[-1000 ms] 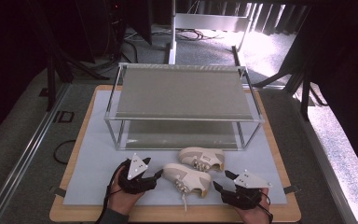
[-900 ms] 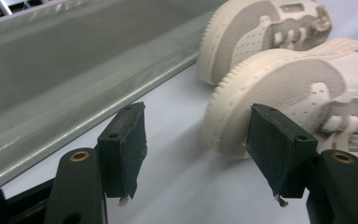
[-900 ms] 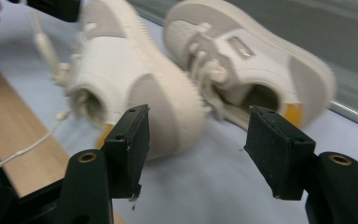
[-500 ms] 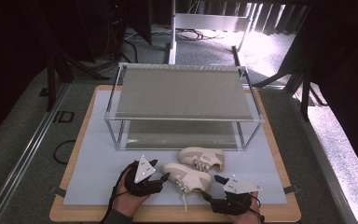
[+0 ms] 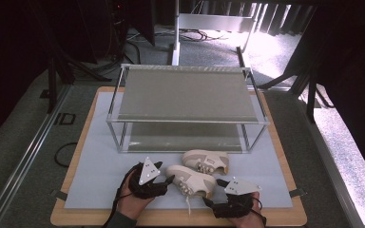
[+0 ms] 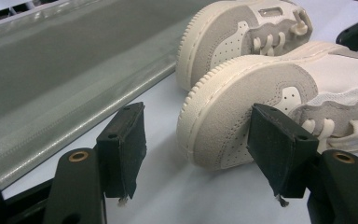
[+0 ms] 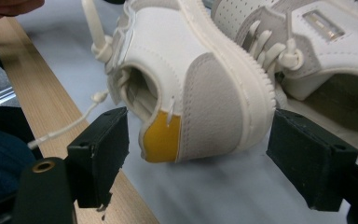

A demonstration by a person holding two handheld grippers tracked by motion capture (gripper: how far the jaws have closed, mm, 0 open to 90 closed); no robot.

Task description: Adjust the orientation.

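1. near shoe (image 5: 191,180) lies on the grey mat (image 5: 100,166), close to the desk's front edge, about mid-width; toe toward the left gripper, heel toward the right gripper.
2. lace (image 5: 188,204) trails off the near shoe toward the front edge.
3. far shoe (image 5: 206,160) sits just behind the near shoe, side by side and close to it, between it and the rack.
4. left gripper (image 5: 167,182) at the near shoe's toe; in the left gripper view its jaws stand apart, one pad (image 6: 275,149) against the toe's suede, the other pad (image 6: 123,149) clear of the shoe, so open, no grip.
5. right gripper (image 5: 209,203) at the heel, by the front edge; jaws have just been opening, and in the right gripper view the heel (image 7: 205,107) sits between them with gaps on both sides, not clamped.
6. rack (image 5: 185,95), two-shelf metal frame, stands on the mat's back half, toward the desk's rear edge.
7. desk (image 5: 285,219) shows as a wood border round the mat.
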